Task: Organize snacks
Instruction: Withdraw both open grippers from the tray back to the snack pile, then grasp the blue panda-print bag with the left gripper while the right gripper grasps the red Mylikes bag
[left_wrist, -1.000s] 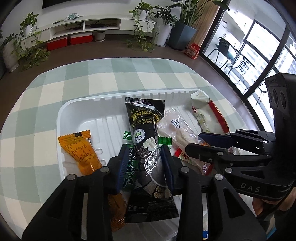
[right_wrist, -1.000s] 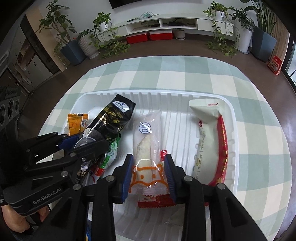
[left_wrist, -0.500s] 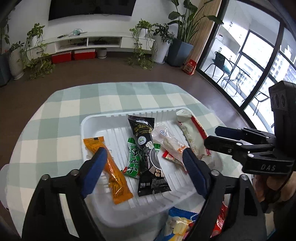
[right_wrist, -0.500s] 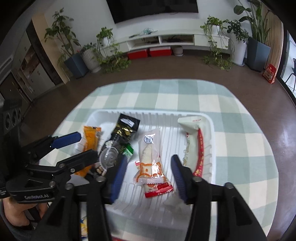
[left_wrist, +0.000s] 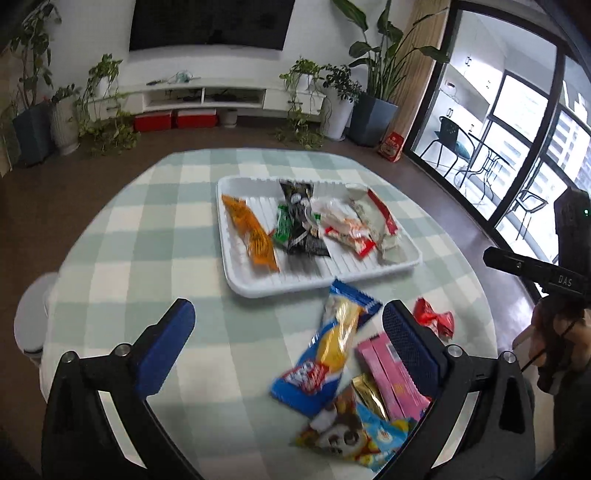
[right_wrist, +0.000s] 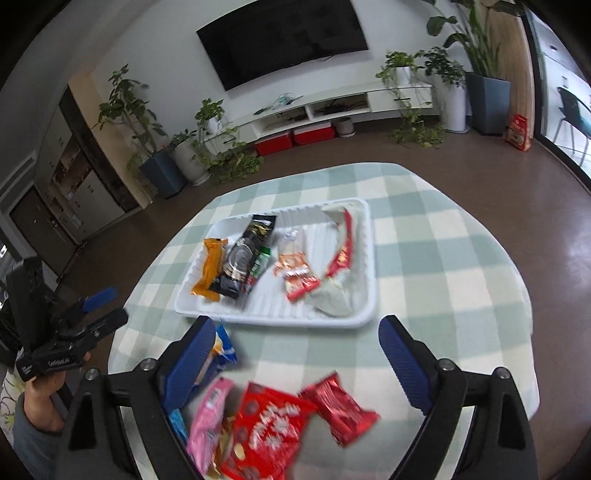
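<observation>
A white tray (left_wrist: 258, 290) (right_wrist: 277, 320) on the checked tablecloth holds an orange pack (left_wrist: 251, 236), a black pack (left_wrist: 303, 229), a green pack (left_wrist: 282, 227), a clear bread pack (right_wrist: 293, 266) and a white-and-red pack (right_wrist: 341, 258). My left gripper (left_wrist: 288, 317) hovers nearer than the tray, jaws opening wide and nothing between them; below it lie a blue pack (left_wrist: 332, 350) and a pink box (left_wrist: 388, 373). My right gripper (right_wrist: 297, 328) is also opening and holds nothing, above a red bag (right_wrist: 266, 432) and a small red pack (right_wrist: 340, 410).
More loose snacks lie near the table's front edge: a red twist wrapper (left_wrist: 434, 319), a gold stick (left_wrist: 369, 395), a cartoon pack (left_wrist: 354, 435). A person's hand (right_wrist: 40, 391) holds the left gripper. Potted plants, a TV shelf and windows ring the round table.
Both grippers let go of their packs in the tray, the left the black pack and the right the clear bread pack. Both opened wide and drew back and up to over the loose snacks.
</observation>
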